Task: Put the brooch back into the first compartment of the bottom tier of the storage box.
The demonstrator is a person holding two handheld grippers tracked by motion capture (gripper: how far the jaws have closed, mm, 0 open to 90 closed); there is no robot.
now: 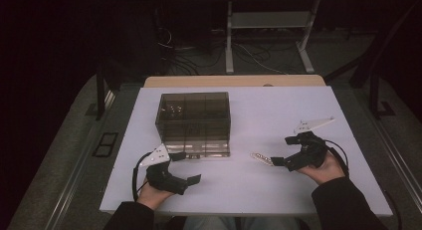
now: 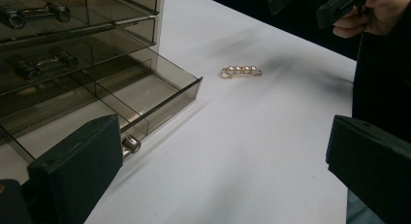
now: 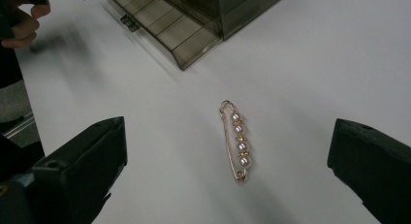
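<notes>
1. High view: I've got the left gripper (image 1: 181, 168) at the near-left of the white table (image 1: 298, 110), jaws apart and holding nothing, right in front of the smoked drawer box (image 1: 193, 121). The bottom drawer (image 1: 196, 153) is pulled out toward me. My guess is that's why the left gripper sits there: it's lined up with the drawer front. The right gripper (image 1: 286, 150) is at the near-right, jaws spread and empty, tips pointing left at the pearl pin (image 1: 262, 158), which lies just off its near jaw on bare table, between the two grippers.

2. Left gripper view: both jaws are wide apart with nothing between them. The open drawer (image 2: 145, 95) is ahead and to the left, with its small knob (image 2: 131, 144) just beyond my left jaw. Its divided compartments look empty. The drawers above hold metal pieces I can't identify. The pin (image 2: 241, 71) lies further ahead and right, well clear of the drawer. The other gripper (image 2: 334, 3) is beyond it.

3. Right gripper view: the jaws are spread, with the pin (image 3: 237, 141) centred between them and slightly ahead, flat on the table with four pearls on a gold clasp. It lies lengthwise along my approach, so I'd judge closing across it is workable, but a thin, flat pin may slip. The drawer (image 3: 165, 27) is ahead-left and the path to it is clear. The other hand (image 3: 19, 20) is at the far left.
</notes>
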